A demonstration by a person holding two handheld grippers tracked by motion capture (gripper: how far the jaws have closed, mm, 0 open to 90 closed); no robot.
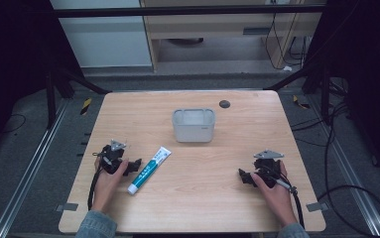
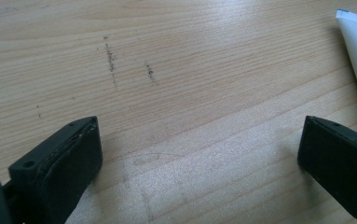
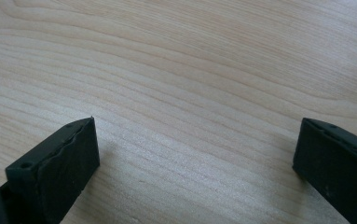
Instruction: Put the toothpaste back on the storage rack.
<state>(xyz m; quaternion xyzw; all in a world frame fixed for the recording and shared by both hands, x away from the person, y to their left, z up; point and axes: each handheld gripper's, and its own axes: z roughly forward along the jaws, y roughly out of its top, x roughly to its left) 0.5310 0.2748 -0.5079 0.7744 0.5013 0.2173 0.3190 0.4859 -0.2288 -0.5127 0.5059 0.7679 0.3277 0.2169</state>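
The white toothpaste tube with teal print [image 1: 149, 170] lies flat on the light wooden counter [image 1: 202, 198], just right of the left gripper [image 1: 137, 162], whose fingers [image 2: 69, 158] are released. The right gripper [image 1: 242, 174], near right, is also released, grasping nothing.

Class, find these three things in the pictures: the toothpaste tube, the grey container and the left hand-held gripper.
toothpaste tube [image 1: 148, 170], high view, middle of its body.
grey container [image 1: 193, 134], high view, its front wall.
left hand-held gripper [image 2: 199, 154], left gripper view, midway between its open jaws.
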